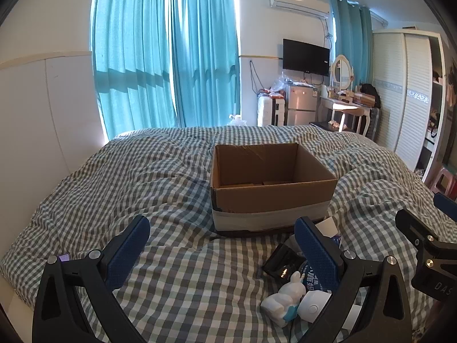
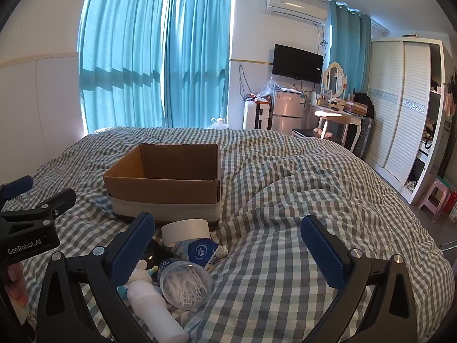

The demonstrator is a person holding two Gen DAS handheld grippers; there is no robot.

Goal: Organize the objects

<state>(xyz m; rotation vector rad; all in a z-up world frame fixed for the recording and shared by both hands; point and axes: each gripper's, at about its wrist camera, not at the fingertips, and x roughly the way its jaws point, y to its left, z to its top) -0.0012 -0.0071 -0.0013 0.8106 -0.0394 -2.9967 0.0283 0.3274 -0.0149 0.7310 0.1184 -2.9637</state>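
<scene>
An open cardboard box stands on the checked bedspread; it also shows in the right wrist view. In front of it lies a pile: a white rabbit figure, a black square case, a white tape roll, a blue tissue pack, a clear tub of cotton swabs and a white bottle. My left gripper is open, hovering left of the pile. My right gripper is open, just right of the pile. Both are empty.
The checked bedspread is rumpled with a raised fold right of the box. A white headboard wall is on the left, blue curtains behind, a wardrobe and pink stool to the right of the bed.
</scene>
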